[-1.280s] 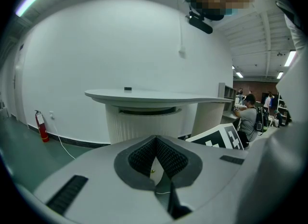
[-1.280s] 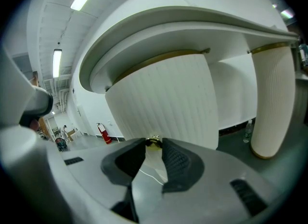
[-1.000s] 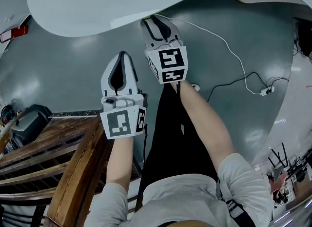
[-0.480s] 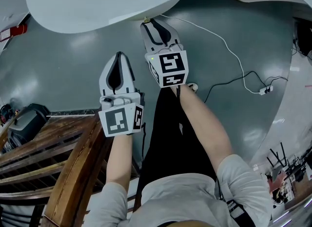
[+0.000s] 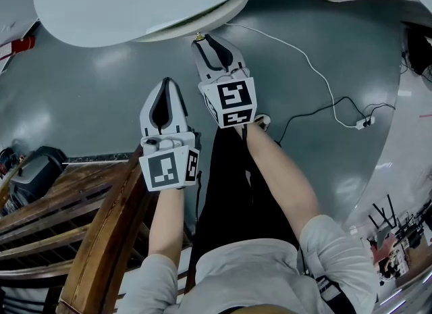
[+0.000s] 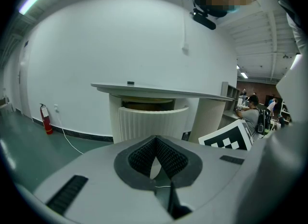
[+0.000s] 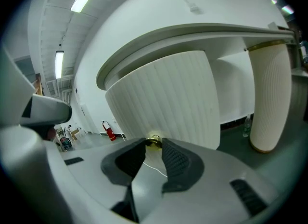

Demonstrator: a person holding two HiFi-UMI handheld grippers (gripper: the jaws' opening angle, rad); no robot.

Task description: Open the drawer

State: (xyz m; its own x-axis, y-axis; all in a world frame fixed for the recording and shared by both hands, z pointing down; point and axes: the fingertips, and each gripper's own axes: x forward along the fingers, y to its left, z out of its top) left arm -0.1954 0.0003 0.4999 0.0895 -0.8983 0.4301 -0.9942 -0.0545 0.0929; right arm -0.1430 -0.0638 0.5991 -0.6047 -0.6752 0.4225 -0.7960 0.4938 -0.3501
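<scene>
Currently the right gripper (image 5: 204, 40) clamps the brass knob (image 7: 154, 141) of the ribbed drawer (image 7: 168, 98), which juts partly out from under the desk (image 7: 202, 30) top. Short of the desk, the left gripper (image 5: 166, 84) hangs empty, jaws pressed together.

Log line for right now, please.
right tool: shut on brass knob | ribbed drawer: partly out | left tool: shut, empty

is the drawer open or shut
Partly open: the ribbed drawer front juts out from under the tabletop, and the left gripper view shows a dark gap behind it. The right tool is closed on its brass knob.
</scene>
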